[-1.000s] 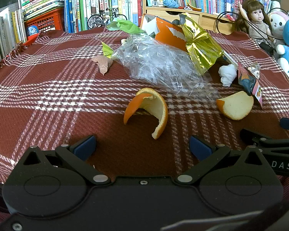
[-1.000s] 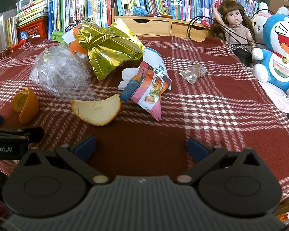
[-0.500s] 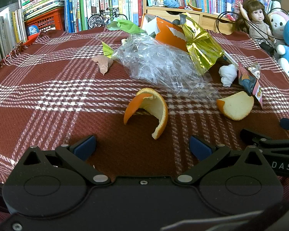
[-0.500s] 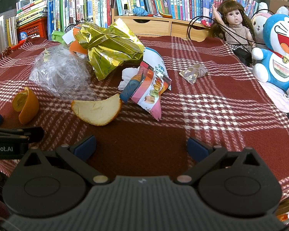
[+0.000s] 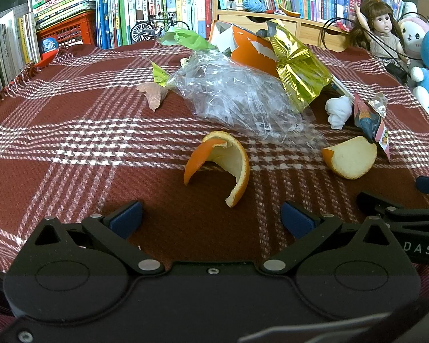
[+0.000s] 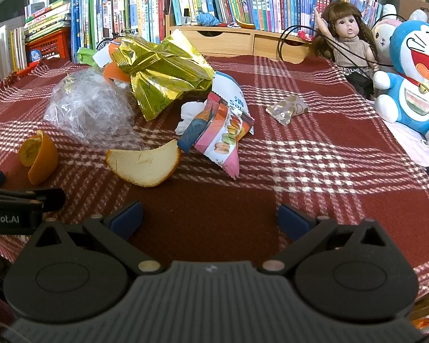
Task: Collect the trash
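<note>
Trash lies scattered on a red plaid tablecloth (image 5: 71,131). A curled orange peel (image 5: 223,163) sits just ahead of my left gripper (image 5: 211,218), which is open and empty. A second, pale peel (image 6: 146,164) lies ahead and left of my right gripper (image 6: 210,217), also open and empty. Behind the peels are a crumpled clear plastic bag (image 5: 237,100), a gold foil wrapper (image 6: 160,74), a macaron snack packet (image 6: 223,134), a white tissue wad (image 5: 339,110) and a small silver candy wrapper (image 6: 287,108). Each gripper shows at the edge of the other's view.
Torn orange card (image 5: 248,51), green paper (image 5: 186,38) and a dry leaf (image 5: 154,94) lie at the back. Books and a wooden drawer unit (image 6: 243,41) line the far edge. A doll (image 6: 349,43) and a blue plush toy (image 6: 414,74) sit at the right.
</note>
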